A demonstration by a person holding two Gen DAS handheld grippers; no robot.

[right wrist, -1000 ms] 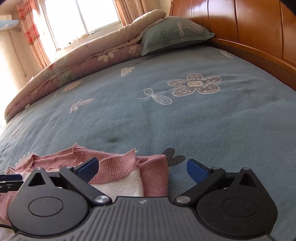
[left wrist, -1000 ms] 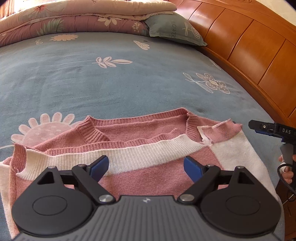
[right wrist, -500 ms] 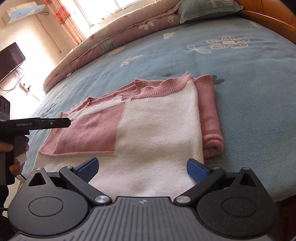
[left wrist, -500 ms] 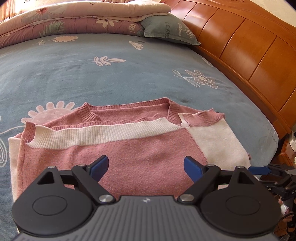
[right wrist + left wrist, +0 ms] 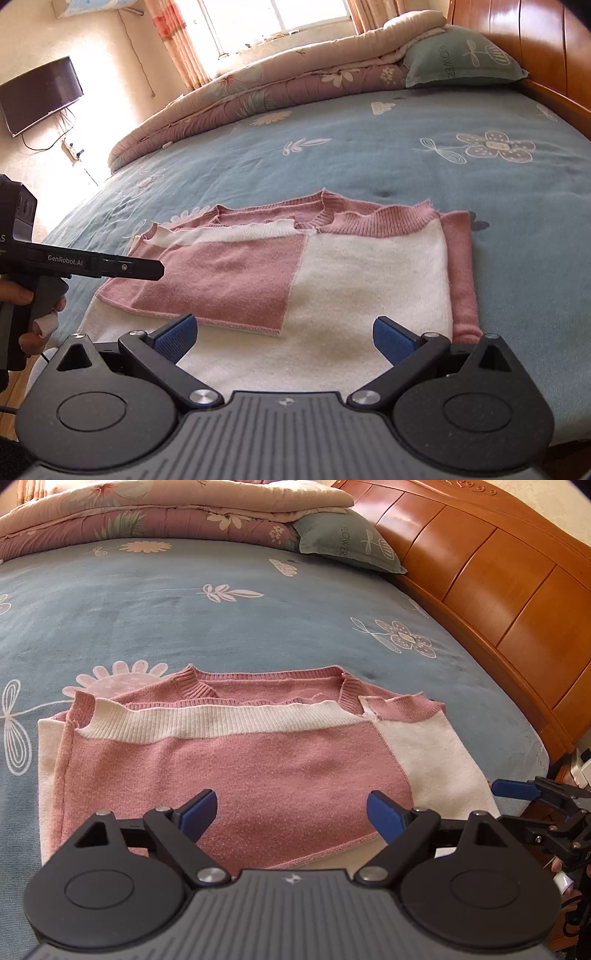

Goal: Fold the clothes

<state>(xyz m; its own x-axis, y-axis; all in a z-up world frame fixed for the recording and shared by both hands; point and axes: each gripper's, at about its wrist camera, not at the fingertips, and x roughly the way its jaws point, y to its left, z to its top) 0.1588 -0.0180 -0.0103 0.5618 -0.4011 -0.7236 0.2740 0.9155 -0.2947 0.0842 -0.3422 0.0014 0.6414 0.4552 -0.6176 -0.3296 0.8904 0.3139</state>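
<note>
A pink and white knitted sweater (image 5: 236, 760) lies folded flat on the blue flowered bed sheet (image 5: 184, 620), close to the bed's near edge. My left gripper (image 5: 291, 810) hovers open above the sweater's near pink part, with nothing between its blue pads. In the right wrist view the same sweater (image 5: 332, 280) fills the middle, and my right gripper (image 5: 282, 338) is open above its white near part, holding nothing. The left gripper (image 5: 140, 267) shows from the side at the left, held by a hand. The right gripper (image 5: 517, 790) shows at the right edge of the left wrist view.
A rolled quilt (image 5: 166, 513) and a green pillow (image 5: 343, 542) lie at the far end of the bed. A wooden headboard (image 5: 498, 572) runs along the right side. A wall television (image 5: 40, 94) and a window (image 5: 280, 14) are beyond the bed.
Both grippers have drawn back from the sweater toward the near bed edge. The right one has swung from the sweater's far corner to look over the whole folded sweater. Both stayed open.
</note>
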